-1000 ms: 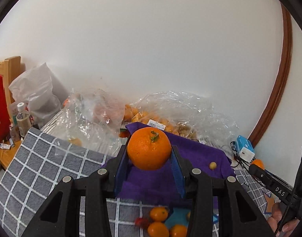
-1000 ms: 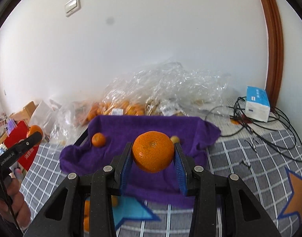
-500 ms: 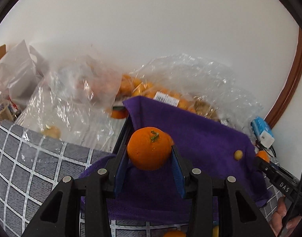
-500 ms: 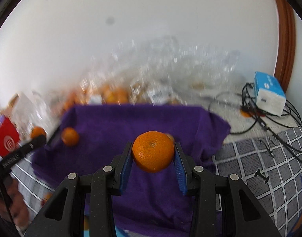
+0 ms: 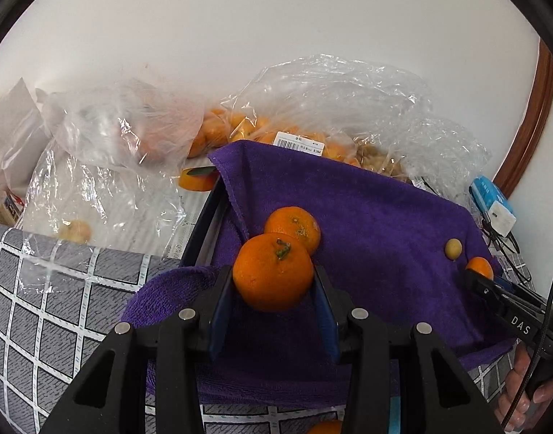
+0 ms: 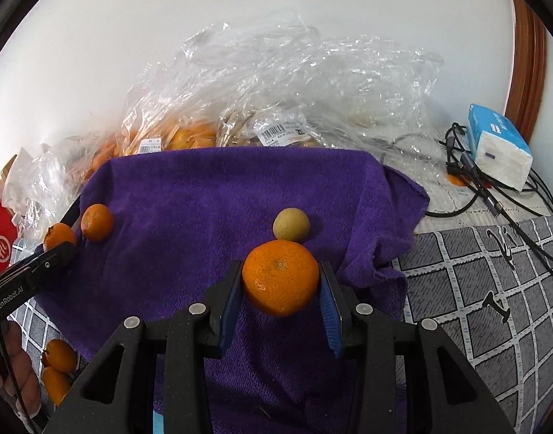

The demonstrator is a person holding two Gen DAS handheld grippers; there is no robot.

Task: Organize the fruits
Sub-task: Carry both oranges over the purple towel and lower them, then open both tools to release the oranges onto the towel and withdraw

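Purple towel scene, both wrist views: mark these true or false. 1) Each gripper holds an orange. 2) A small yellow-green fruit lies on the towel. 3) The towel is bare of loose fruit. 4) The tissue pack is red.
1) True: the left gripper and the right gripper each clamp an orange.
2) True: the yellow-green fruit lies on the purple towel.
3) False: a loose orange also lies there.
4) False: the tissue pack is blue and white.
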